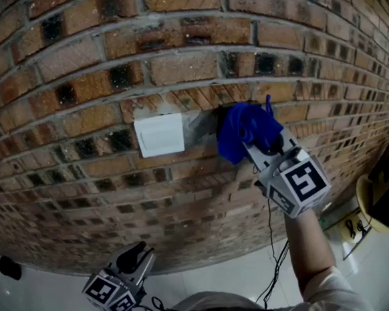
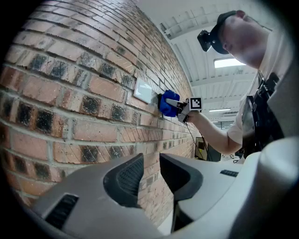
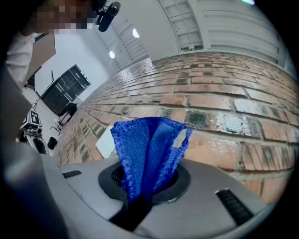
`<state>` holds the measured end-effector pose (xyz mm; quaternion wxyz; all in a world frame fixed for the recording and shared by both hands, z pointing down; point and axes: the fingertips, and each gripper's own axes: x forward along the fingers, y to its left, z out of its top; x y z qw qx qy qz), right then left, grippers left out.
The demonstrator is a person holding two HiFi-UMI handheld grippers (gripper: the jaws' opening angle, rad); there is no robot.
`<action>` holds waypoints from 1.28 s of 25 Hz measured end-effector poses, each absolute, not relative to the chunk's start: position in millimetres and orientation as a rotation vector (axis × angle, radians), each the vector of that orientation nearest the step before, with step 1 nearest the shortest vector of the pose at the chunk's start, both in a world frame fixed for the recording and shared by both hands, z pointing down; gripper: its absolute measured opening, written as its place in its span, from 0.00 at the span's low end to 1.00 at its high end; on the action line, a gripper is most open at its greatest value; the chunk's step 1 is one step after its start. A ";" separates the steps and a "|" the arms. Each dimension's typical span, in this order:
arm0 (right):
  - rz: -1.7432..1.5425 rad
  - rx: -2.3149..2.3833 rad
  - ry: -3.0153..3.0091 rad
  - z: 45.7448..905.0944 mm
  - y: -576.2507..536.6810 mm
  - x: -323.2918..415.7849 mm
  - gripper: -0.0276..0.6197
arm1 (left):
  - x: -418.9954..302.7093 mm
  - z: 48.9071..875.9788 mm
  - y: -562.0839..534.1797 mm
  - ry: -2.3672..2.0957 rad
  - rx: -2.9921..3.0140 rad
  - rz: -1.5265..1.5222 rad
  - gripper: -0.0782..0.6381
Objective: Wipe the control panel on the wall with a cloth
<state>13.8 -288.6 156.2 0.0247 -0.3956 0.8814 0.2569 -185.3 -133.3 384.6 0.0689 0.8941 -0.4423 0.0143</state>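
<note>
My right gripper (image 1: 259,146) is clamped on a blue cloth (image 1: 245,129), which fans out bunched and folded past the jaws. The cloth sits right of centre in the head view, pressed toward the brick wall (image 1: 174,66) just beside the white panel (image 1: 159,135), on its right, not on it. A grey mortar patch shows between them.

To wipe well, I judge the cloth should slide left onto the panel and cross it edge to edge with light, even pressure. Only a small wad would touch at once, so overlapping passes seem wise. The rough brick could snag the fabric on the way.

My left gripper (image 1: 141,255) hangs low at the lower left, its jaws a little apart with nothing between them.

The wall is worn red-brown brick with dark patches and pale mortar. A glossy white floor (image 1: 211,277) shows along the bottom. The right gripper view shows a white ceiling with lights at the upper left.
</note>
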 end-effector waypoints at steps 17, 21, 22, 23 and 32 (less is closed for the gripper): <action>0.798 -1.497 2.601 154.0 -301.8 115.5 0.18 | -159.0 383.8 -136.7 -1.303 2.687 0.029 0.24; 0.880 -1.279 2.660 144.7 -262.7 49.9 0.18 | -169.1 383.9 -131.9 -1.327 2.679 0.022 0.24; 0.895 -1.228 2.692 146.6 -258.2 30.9 0.18 | -170.5 383.6 -130.5 -1.330 2.680 0.017 0.24; 0.902 -1.188 2.728 150.2 -256.1 13.1 0.18 | -170.9 383.3 -128.9 -1.327 2.684 0.011 0.24; 0.853 -1.148 2.784 160.7 -277.7 -36.1 0.18 | -168.9 388.7 -117.6 -1.319 2.712 0.025 0.24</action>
